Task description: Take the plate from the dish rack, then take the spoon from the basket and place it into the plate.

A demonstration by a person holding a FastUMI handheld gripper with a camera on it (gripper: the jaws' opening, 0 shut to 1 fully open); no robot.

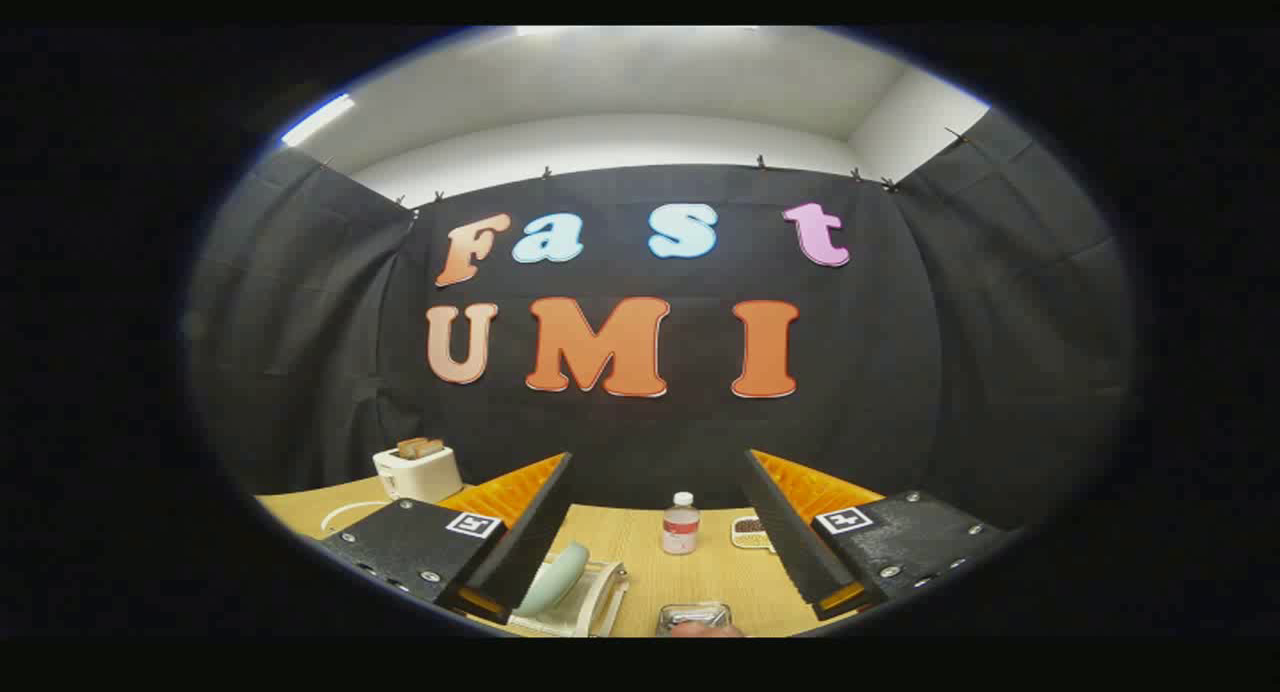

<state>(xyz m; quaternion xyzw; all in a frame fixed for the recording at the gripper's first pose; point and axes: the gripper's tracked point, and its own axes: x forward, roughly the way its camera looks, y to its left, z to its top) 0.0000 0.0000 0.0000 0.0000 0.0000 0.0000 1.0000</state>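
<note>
Gripper view shows the plate (553, 578), pale green, standing on edge in the dish rack (590, 607), a white rack on the wooden table (640, 552). The plate leans, its top edge tipped toward the right and far side, so its long axis runs from near-left up to far-right. It sits just inside the left finger, partly hidden by that finger's tip. To the right of the rack, at the near side between the two fingers, lies a shiny, clear-looking container (694, 617); whether this is the basket, and whether a spoon lies in it, cannot be told. Farther off, roughly midway between the fingers, a small bottle (681, 523) with a white cap stands upright. Just right of the bottle, close to the right finger, a small dish (750, 532) holds something dark. At the far left of the table, beyond the left finger, stands a white toaster (418, 469) with bread slices in its slots. The gripper (655, 552) hangs above the table with its fingers spread wide, nothing between them pressed or held.
</note>
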